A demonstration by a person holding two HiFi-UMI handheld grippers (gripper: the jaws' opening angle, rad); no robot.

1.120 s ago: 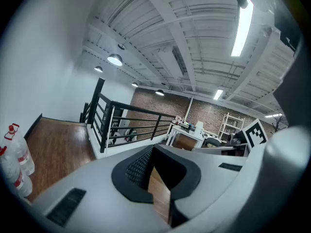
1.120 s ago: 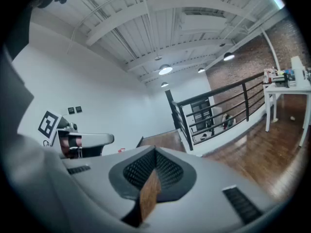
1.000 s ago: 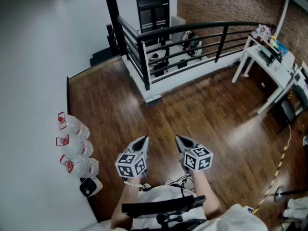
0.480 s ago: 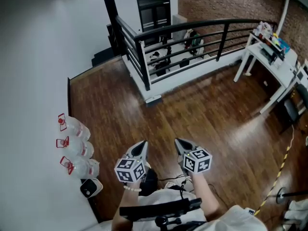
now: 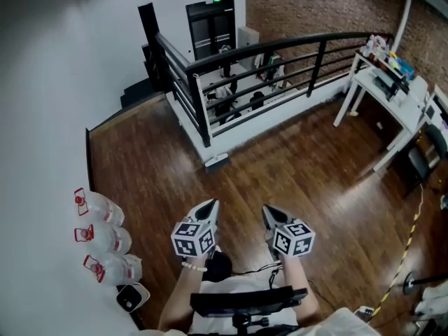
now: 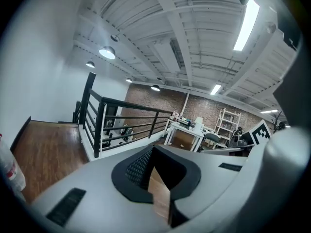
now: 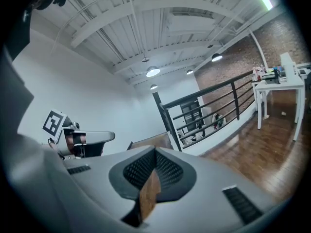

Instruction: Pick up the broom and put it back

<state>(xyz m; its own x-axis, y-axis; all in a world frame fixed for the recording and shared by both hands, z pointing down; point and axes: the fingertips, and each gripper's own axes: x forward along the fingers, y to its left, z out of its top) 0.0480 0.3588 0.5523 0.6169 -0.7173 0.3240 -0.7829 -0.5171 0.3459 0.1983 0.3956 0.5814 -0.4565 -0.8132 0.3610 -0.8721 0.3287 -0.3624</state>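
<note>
Brown floorboards (image 5: 301,166) fill the head view, yet no broom is seen on them or in either tool's view, so its place cannot be told; it is presumably out of frame. A broom is judged to be light, with a stiff, smooth, narrow handle that may slip or twist between pads. Its soft bristle head pulls the balance toward that end. It is best taken on the handle, somewhat toward the head, with the second tool placed higher up for steadying.

The left tool (image 5: 208,207) and the right tool (image 5: 269,211) are held side by side at 6 o'clock, each with its jaws pressed together on nothing.

Open floor is offered from 12 to 3 o'clock. It is bounded by a black railing (image 5: 280,47) at 12 o'clock and a white table (image 5: 392,93) at 2 o'clock. A white wall (image 5: 42,117) with water bottles (image 5: 98,240) against it is found at 9 o'clock, and a striped cable (image 5: 409,236) at 4 o'clock. A long handle would need to be swung clear of these.
</note>
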